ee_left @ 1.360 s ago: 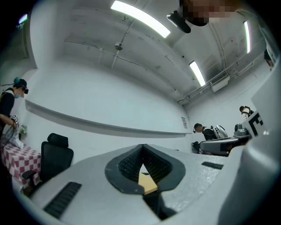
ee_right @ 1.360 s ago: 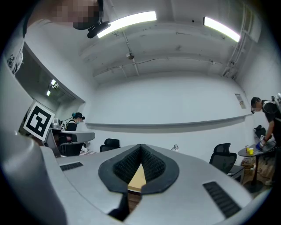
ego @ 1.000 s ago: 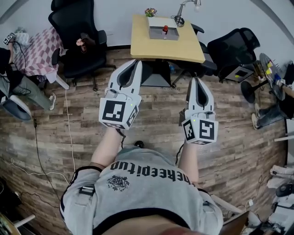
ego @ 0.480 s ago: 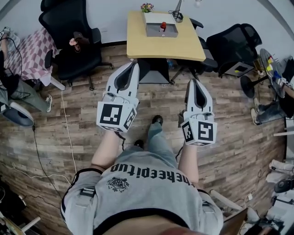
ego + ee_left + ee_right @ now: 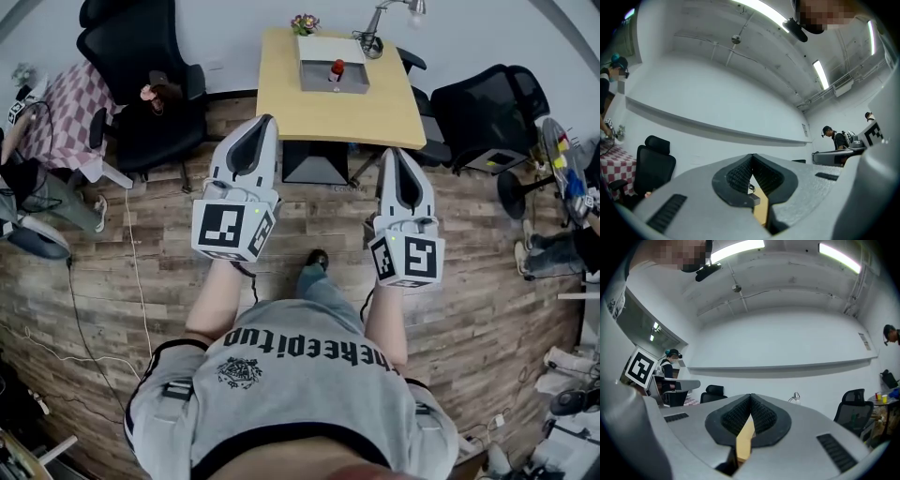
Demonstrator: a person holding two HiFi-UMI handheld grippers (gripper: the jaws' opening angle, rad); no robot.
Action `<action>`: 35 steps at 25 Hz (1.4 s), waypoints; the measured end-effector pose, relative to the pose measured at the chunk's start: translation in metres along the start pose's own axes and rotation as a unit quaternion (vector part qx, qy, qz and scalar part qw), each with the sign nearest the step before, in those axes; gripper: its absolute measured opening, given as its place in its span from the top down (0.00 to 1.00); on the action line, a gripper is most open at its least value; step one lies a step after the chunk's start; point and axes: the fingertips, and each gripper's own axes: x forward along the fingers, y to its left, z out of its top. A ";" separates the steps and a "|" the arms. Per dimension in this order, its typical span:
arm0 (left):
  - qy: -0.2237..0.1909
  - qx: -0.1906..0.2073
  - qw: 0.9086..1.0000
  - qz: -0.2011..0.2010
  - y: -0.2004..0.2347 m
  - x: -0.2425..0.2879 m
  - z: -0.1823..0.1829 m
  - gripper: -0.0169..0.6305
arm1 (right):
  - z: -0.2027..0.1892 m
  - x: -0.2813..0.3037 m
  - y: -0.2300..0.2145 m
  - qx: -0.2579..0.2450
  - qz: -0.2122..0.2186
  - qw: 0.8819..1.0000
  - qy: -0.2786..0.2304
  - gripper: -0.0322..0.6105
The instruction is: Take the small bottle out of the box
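Head view: my left gripper (image 5: 265, 120) is closed and empty. Well ahead, the small bottle (image 5: 337, 69) stands in the box (image 5: 314, 85) on the table (image 5: 309, 117) (probably light and slick, so I'd pinch its body). My right gripper (image 5: 392, 153) is likewise closed.

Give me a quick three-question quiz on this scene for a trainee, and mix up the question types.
1. True or false: the small red-capped bottle stands inside the shallow grey box on the light wooden table.
2. Multiple choice: the left hand-held gripper is A) shut on the bottle, B) shut and empty, C) wide open.
3. Fill in: the right hand-held gripper has its jaws ____.

Key: 1 true; 2 B; 3 shut.
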 end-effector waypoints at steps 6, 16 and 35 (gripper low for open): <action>-0.001 0.012 1.000 0.014 0.001 0.059 -0.004 0.97 | 0.002 0.051 -0.044 0.002 0.015 1.000 -0.009 0.95; -0.010 0.023 0.999 0.031 -0.005 0.143 -0.020 0.97 | -0.011 0.116 -0.108 0.007 0.036 0.999 -0.016 0.95; 0.035 0.031 0.998 0.034 -0.005 0.230 -0.072 0.97 | -0.061 0.184 -0.163 0.030 0.051 0.998 0.008 0.95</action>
